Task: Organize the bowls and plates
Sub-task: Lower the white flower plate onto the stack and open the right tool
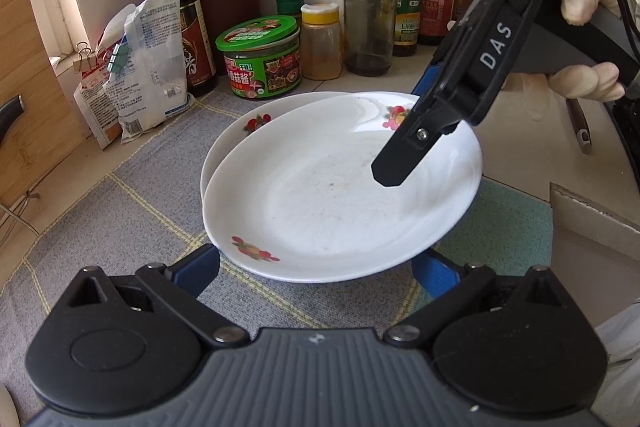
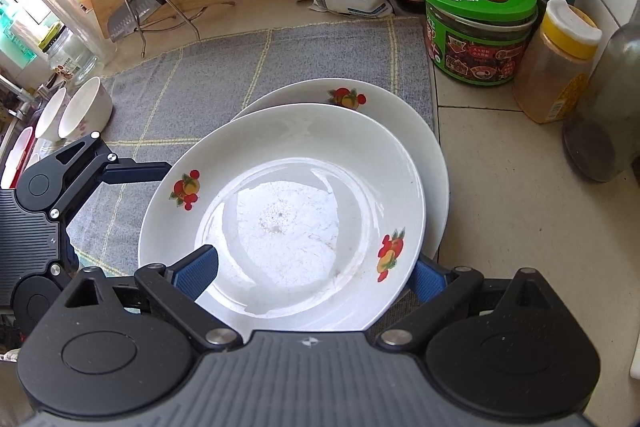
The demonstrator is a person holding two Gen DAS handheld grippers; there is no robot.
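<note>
White porcelain: upper plate [image 2: 280, 211], fruit-decal rim, sits offset on a second matching plate [image 2: 384, 115], both on the grey checked mat [image 2: 224, 75] covering the tabletop [image 2: 500, 187]. Step in hand, by my reading: stacking the plates, upper one being set or squared onto the lower. Right claw [image 2: 316, 275] straddles the near rim, one blue pad above the rim and one apparently below; contact looks like a grip, though the jaw gap under the plate is not visible, so pinch versus loose bracket is uncertain. Left claw [image 1: 316, 263] sits spread at the opposite rim, pads either side of the plate, holding nothing. Next move likely calls for sliding the upper plate until the rims are concentric, then releasing without tipping it. Two small bowls [image 2: 76, 111] stand well apart at the mat's far-left corner, presumably still to be gathered. Hidden: lower plate mostly covered; underside of both plates; bowls cut near the frame edge, interiors hard to read. Green-lidded jar [image 2: 476, 23] stands just beside the plates.
</note>
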